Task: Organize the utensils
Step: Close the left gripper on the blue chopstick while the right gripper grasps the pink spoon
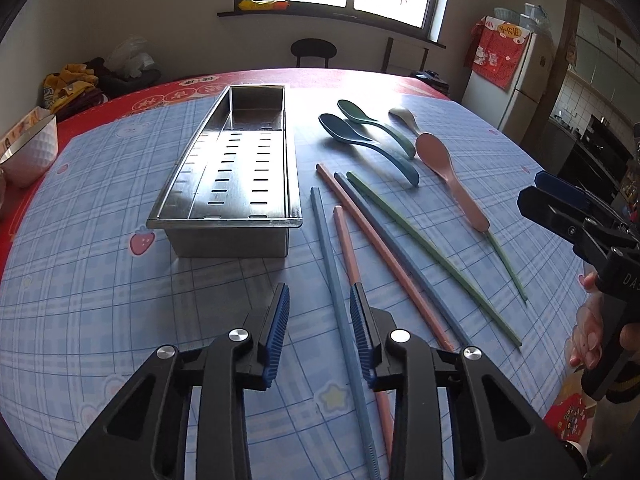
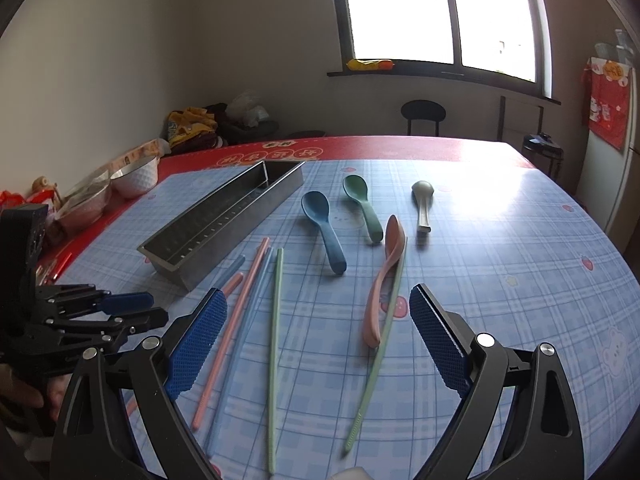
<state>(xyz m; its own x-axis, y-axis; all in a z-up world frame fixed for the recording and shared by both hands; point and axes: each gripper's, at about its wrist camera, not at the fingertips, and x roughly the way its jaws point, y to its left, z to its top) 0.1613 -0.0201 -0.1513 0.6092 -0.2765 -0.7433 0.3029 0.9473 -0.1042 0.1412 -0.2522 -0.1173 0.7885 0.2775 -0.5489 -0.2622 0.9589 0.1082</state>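
Observation:
A steel perforated utensil tray [image 1: 230,168] stands empty on the blue plaid tablecloth; it also shows in the right wrist view [image 2: 224,220]. Right of it lie several chopsticks: blue [image 1: 336,300], pink [image 1: 384,256], green [image 1: 432,256]. Beyond lie a blue spoon [image 1: 368,144], a green spoon [image 1: 376,124], a grey spoon [image 1: 406,118] and a pink spoon [image 1: 448,172]. My left gripper [image 1: 320,312] is open, low over the blue chopstick, nothing held. My right gripper [image 2: 316,316] is wide open above the green chopsticks [image 2: 275,340] and pink spoon [image 2: 384,276].
White bowls [image 2: 134,178] and clutter sit at the table's left edge on the red border [image 2: 360,148]. A black chair [image 2: 423,114] stands behind the table under the window. A fridge [image 1: 516,80] stands at the far right.

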